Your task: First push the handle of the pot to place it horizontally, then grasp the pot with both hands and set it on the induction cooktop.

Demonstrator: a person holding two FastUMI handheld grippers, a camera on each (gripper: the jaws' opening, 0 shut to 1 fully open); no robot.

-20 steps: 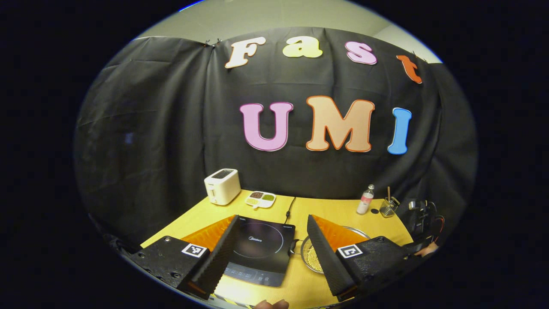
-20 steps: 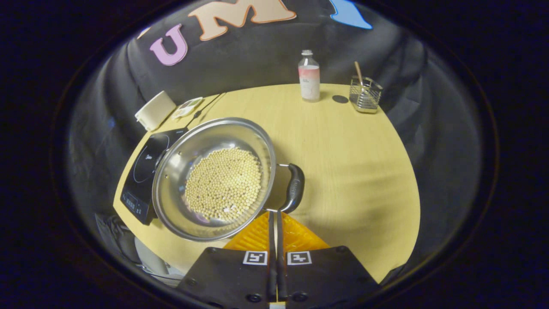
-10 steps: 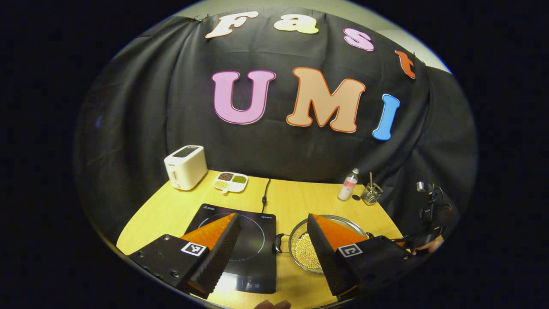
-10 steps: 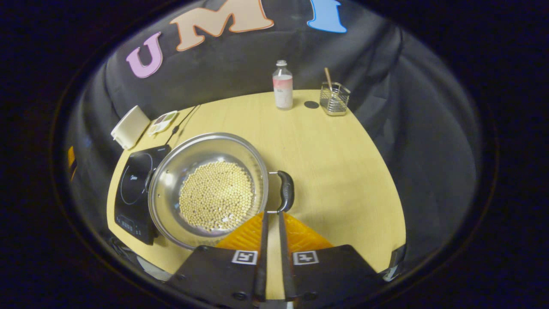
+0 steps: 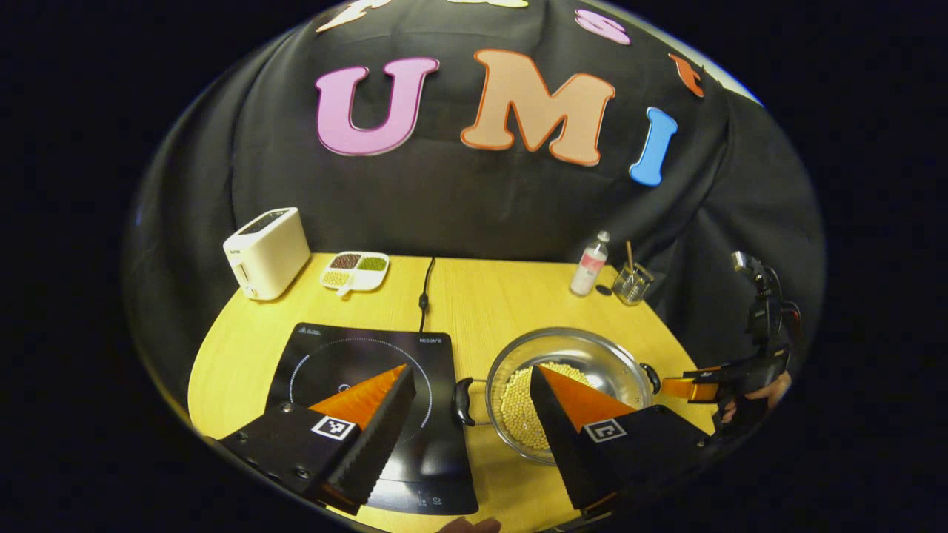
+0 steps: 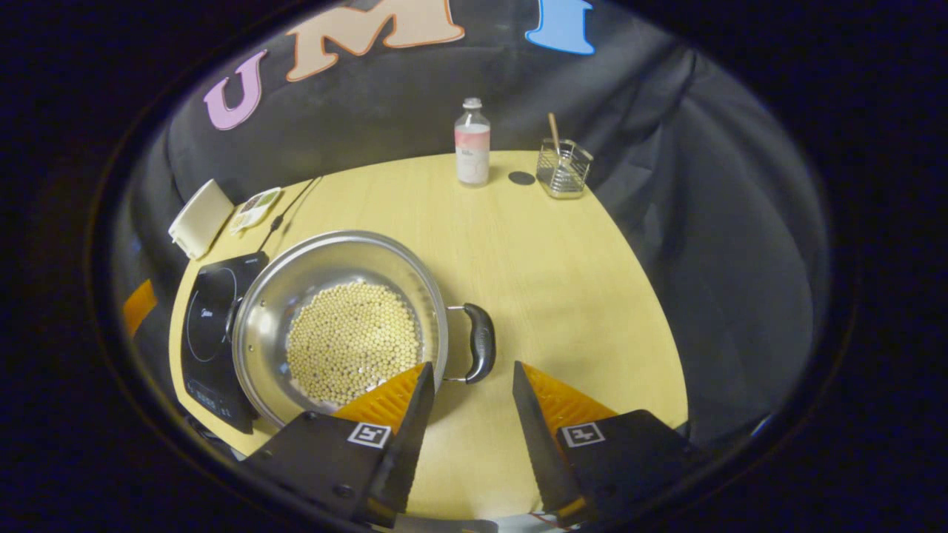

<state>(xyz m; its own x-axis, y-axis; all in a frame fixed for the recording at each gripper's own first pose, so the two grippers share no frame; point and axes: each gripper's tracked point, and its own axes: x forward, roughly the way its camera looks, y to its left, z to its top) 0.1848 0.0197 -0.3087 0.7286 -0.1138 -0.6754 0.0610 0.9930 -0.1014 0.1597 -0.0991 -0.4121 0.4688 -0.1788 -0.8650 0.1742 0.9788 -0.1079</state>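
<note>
Left gripper view: my left gripper hangs wide open above the table's near edge, holding nothing. The cooktop lies under my left finger, and the pot of beans sits just right of it on the bare table. Its left handle lies dead ahead between my fingers. My right gripper waits beyond the pot's far side.

Right gripper view: my right gripper is open and empty. The right handle lies just ahead, its long axis running away from me, so I judge each gripper takes its nearer handle.
</note>
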